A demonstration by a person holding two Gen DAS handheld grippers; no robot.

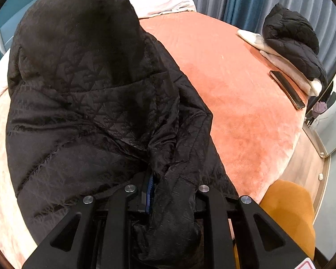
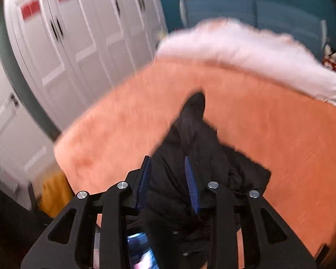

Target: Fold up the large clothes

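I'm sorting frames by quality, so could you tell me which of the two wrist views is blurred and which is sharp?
Right wrist view: motion-blurred, the wardrobe doors and white bedding smeared, though the right gripper stays crisp. Left wrist view: sharp, stitching on the black jacket legible; fisheye bends the orange bedspread edge.

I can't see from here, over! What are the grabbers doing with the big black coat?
Left gripper shut on black coat. Right gripper around coat fabric, grip unclear. Phone and folded pile sit well clear.

jacket [image 1: 89,103] on bed [image 1: 246,116], left | phone [image 1: 286,89] right, beside folded pile [image 1: 291,44]
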